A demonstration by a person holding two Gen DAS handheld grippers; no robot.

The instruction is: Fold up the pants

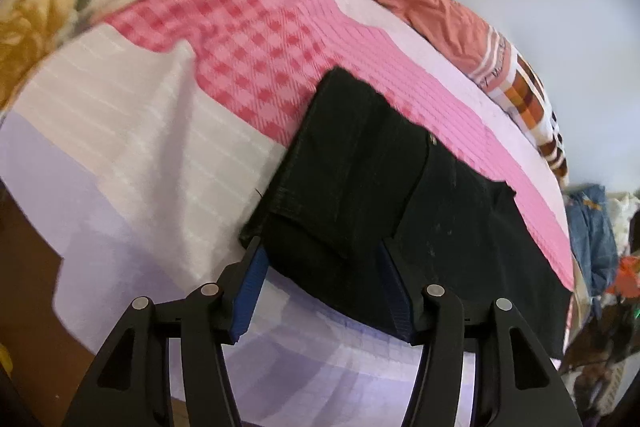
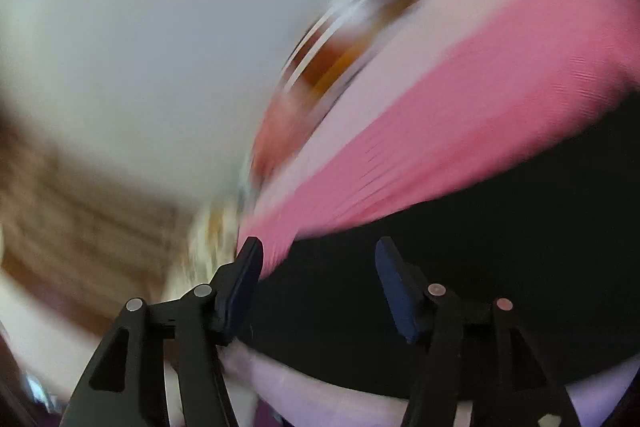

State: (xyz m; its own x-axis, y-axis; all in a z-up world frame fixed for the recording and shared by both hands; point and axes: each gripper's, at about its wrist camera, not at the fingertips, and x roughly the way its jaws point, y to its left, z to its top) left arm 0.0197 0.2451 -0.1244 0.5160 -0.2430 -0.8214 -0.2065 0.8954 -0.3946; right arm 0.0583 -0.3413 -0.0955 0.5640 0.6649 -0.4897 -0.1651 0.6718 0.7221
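Black folded cloth pants (image 1: 360,163) lie on my pink and white checked bed sheet (image 1: 256,39). My left gripper (image 1: 320,247) is spread wide around their near edge. My right gripper (image 2: 318,247) is spread wide too, over the pants (image 2: 460,247).

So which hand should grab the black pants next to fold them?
Probably the left. The left gripper is open with the folded edge of the black pants sitting right between its fingers. The right gripper is open too, over the pants, but its view is blurred.
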